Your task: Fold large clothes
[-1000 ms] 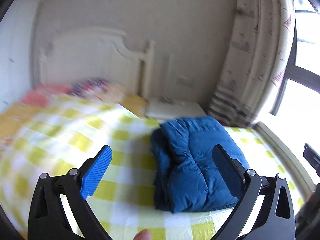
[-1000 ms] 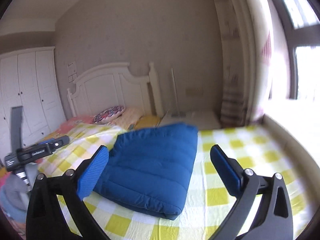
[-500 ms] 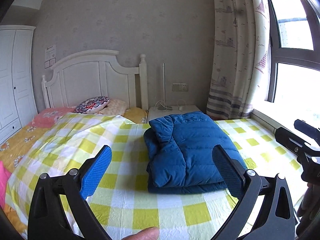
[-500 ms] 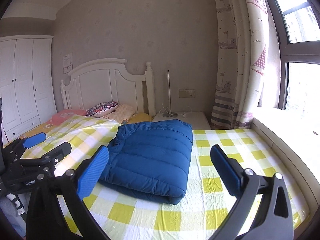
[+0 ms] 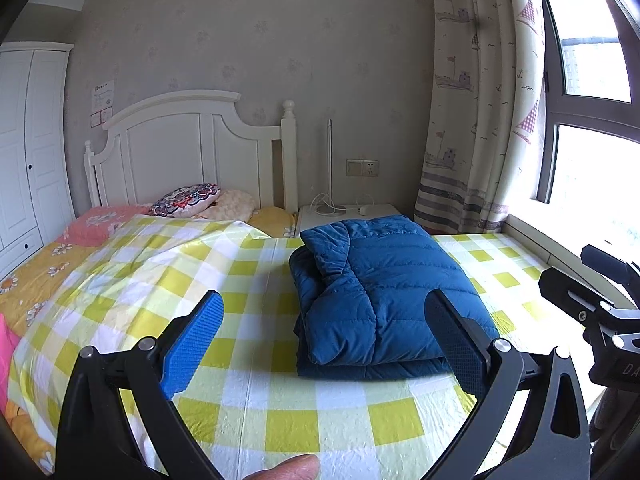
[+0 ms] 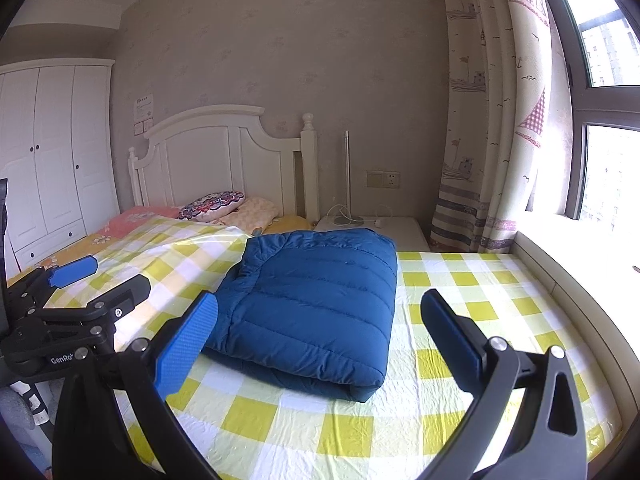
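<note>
A blue puffer jacket (image 5: 384,292) lies folded into a thick bundle on the yellow-checked bed (image 5: 248,280), toward the window side, near the white nightstand (image 5: 348,216); the left hand-held gripper (image 5: 324,344) hangs above the sheet in front of it, spread wide and empty; the right hand-held gripper (image 6: 320,336) is just as wide, holding nothing, clear of the jacket; patterned pillows (image 5: 188,200) rest against the white headboard (image 5: 192,148).
</note>
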`<state>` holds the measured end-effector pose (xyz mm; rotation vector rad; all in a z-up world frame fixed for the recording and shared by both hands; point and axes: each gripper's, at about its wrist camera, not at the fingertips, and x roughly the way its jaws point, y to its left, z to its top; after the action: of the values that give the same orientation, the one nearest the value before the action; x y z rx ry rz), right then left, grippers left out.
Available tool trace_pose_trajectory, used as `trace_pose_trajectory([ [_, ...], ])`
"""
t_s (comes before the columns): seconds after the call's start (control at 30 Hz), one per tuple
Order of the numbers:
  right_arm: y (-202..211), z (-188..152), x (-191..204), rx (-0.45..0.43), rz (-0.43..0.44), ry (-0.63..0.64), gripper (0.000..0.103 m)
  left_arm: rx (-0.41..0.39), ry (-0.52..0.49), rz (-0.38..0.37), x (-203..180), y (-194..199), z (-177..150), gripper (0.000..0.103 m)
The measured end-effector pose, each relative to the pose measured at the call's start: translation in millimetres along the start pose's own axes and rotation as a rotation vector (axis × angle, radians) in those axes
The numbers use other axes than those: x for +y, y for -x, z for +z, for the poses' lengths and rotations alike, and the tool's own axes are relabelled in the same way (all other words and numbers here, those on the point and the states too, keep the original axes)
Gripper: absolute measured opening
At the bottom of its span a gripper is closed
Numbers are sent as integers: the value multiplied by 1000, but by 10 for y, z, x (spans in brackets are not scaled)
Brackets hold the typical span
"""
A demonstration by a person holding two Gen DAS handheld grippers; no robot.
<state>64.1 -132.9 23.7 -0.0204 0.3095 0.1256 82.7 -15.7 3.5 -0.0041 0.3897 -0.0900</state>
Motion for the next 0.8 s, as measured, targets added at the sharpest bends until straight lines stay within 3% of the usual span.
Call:
trace_pose_trajectory([
  [0.8,-67,-57,17,22,9,1,101,8,0,-5,-3,-23,-41,99],
])
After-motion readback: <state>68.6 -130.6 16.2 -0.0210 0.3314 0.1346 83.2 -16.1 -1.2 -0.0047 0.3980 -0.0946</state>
